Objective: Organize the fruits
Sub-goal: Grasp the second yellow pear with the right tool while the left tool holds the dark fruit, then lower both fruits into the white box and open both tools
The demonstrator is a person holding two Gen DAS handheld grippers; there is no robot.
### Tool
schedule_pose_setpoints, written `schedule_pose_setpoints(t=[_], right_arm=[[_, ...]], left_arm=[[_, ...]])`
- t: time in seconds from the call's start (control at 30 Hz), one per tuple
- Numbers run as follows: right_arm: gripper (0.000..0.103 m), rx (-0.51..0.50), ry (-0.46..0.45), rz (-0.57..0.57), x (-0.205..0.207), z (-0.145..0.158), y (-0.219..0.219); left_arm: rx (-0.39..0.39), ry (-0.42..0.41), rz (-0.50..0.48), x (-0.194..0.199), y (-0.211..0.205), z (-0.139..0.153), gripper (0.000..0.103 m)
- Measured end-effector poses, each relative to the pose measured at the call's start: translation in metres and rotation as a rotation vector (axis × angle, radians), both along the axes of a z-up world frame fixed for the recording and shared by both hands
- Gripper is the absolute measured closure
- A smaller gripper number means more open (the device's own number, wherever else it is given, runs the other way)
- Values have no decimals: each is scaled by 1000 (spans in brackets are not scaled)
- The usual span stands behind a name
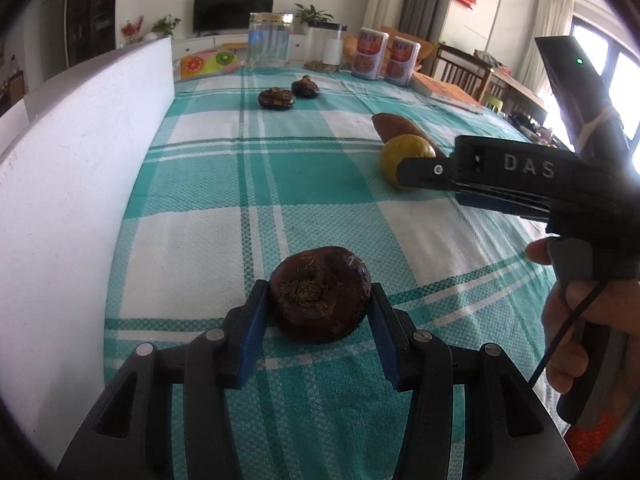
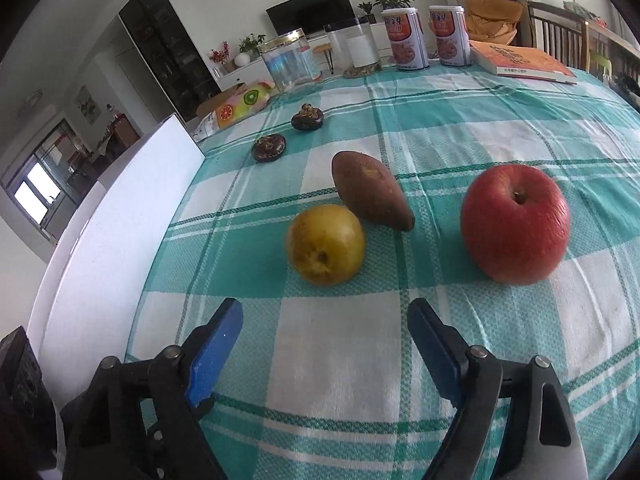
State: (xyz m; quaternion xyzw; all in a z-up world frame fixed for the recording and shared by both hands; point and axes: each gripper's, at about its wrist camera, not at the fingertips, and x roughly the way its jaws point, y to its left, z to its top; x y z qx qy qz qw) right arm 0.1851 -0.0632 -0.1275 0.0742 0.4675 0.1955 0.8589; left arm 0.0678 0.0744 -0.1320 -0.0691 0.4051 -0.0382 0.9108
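My left gripper (image 1: 318, 300) is shut on a dark brown water chestnut (image 1: 319, 291), low over the checked tablecloth. Two more dark chestnuts (image 1: 276, 98) (image 1: 305, 88) lie farther back; they also show in the right wrist view (image 2: 268, 147) (image 2: 307, 117). My right gripper (image 2: 324, 320) is open and empty, just short of a yellow fruit (image 2: 326, 243). A brown sweet potato (image 2: 370, 195) touches the yellow fruit behind it. A red apple (image 2: 515, 222) stands to the right. In the left wrist view the right gripper (image 1: 424, 172) hides part of the yellow fruit (image 1: 394, 156).
A white board (image 1: 80, 160) stands along the table's left edge. At the back are a clear jar (image 1: 270, 44), a second jar (image 2: 357, 47), two printed tins (image 2: 406, 38) (image 2: 448, 34), an orange book (image 2: 524, 62) and a fruit-print pouch (image 2: 244, 104).
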Motion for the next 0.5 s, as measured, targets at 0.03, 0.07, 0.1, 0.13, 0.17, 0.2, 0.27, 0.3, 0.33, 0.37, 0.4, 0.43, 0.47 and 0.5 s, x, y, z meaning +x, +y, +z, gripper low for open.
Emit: schedule_pose_setpoints(t=[0.03, 0.07, 0.1, 0.13, 0.17, 0.2, 0.27, 0.3, 0.33, 0.37, 0.4, 0.43, 0.47, 0.5], right_arm=[[27, -3, 17, -9, 8, -3, 3], [30, -8, 32, -21, 16, -7, 5], [31, -14, 30, -35, 21, -8, 7], [43, -20, 23, -44, 24, -7, 8], [54, 4, 35, -51, 26, -7, 6], [54, 24, 44, -74, 25, -6, 2], [54, 77, 32, -86, 11, 0, -8], [54, 102, 28, -82, 1, 3, -15], [54, 124, 30, -78, -11, 5, -22], [54, 143, 33, -74, -25, 6, -31], [54, 153, 34, -70, -40, 7, -40], [54, 158, 35, -69, -55, 7, -48], [54, 161, 37, -72, -69, 6, -57], [54, 161, 42, -77, -82, 5, -64]], left_arm=[[0, 0, 0, 0, 0, 0, 53], [0, 0, 0, 0, 0, 0, 53], [0, 0, 0, 0, 0, 0, 53], [-1, 0, 0, 0, 0, 0, 53], [-4, -1, 0, 0, 0, 0, 53], [-8, -1, -1, 0, 0, 0, 53], [-23, -2, -2, -2, 2, 1, 53], [-33, 2, -1, -4, 4, 1, 53], [-48, 10, -1, -7, 5, 2, 53], [-67, 20, -5, -12, 6, 3, 53], [-91, 35, -17, -17, 5, 4, 53], [-121, 52, -36, -22, 4, 5, 53], [-150, 67, -59, -28, 2, 7, 53], [-169, 80, -84, -34, -1, 11, 53]])
